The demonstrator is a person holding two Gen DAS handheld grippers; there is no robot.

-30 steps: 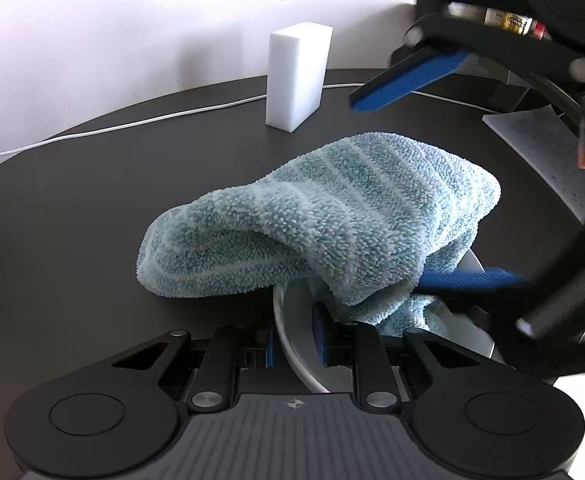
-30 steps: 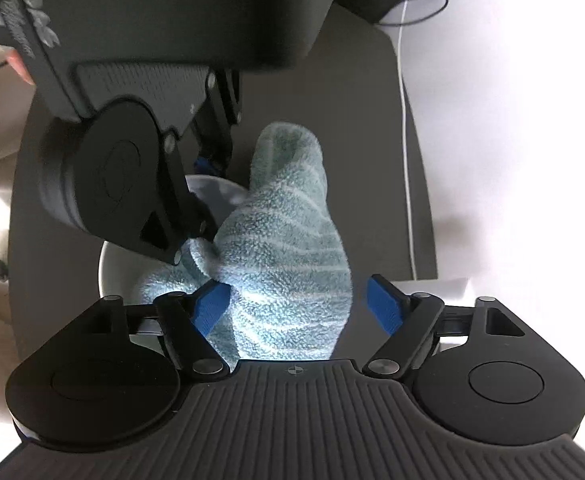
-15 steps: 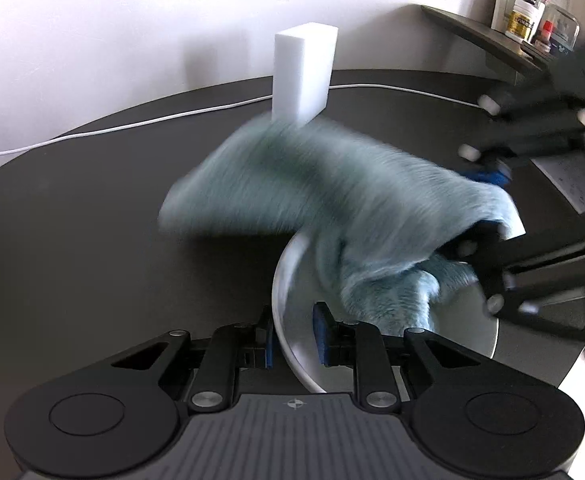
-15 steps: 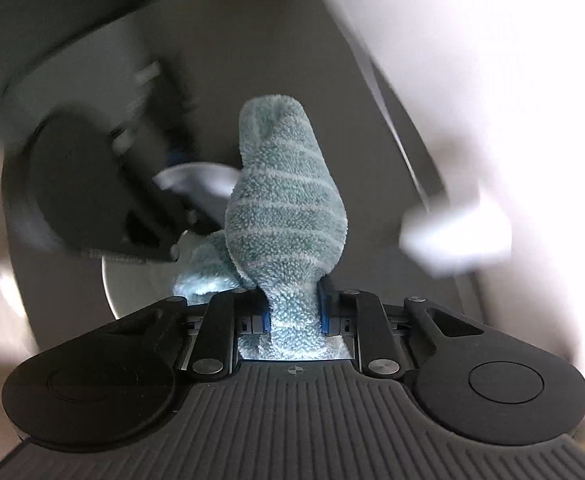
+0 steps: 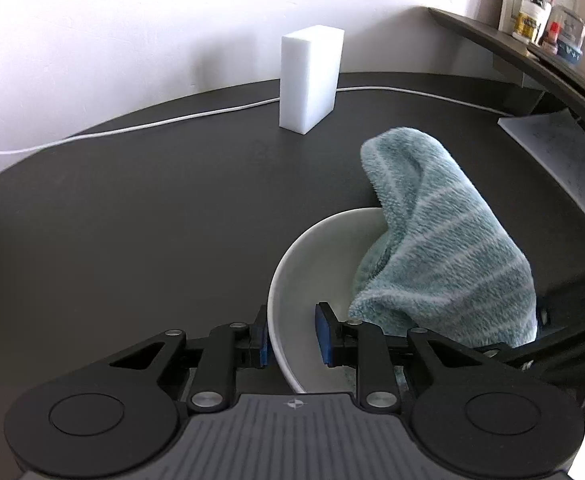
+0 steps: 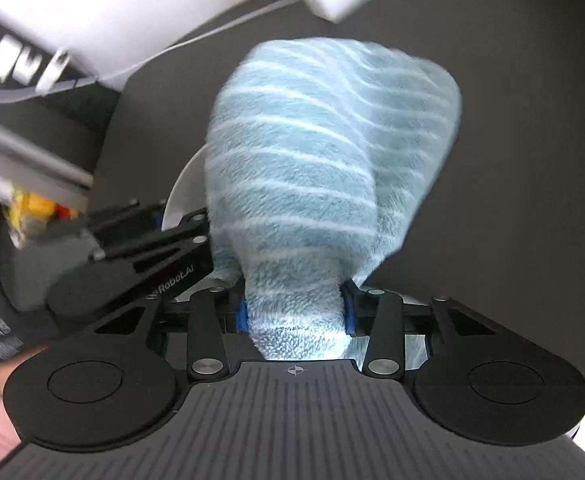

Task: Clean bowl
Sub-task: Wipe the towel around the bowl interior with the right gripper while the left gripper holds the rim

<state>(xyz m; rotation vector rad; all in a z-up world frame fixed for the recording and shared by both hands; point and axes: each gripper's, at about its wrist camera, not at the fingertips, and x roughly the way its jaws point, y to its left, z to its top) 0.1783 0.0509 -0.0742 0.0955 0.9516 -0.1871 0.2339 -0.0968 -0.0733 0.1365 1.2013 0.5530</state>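
From my left claw's camera: my left claw [image 5: 292, 340] is clenched on the near rim of the white bowl [image 5: 292, 264], one pad outside, one inside; the bowl sits on the dark table [image 5: 132, 220]; a striped teal towel [image 5: 444, 240] drapes into the bowl from the right; a white sponge block [image 5: 310, 80] stands upright beyond, apart from the bowl.

From my right claw's camera: my right claw [image 6: 295, 316] grasps the bunched towel [image 6: 312, 160] between blue pads, jaws opening; the bowl's rim [image 6: 184, 192] peeks out left of the towel.
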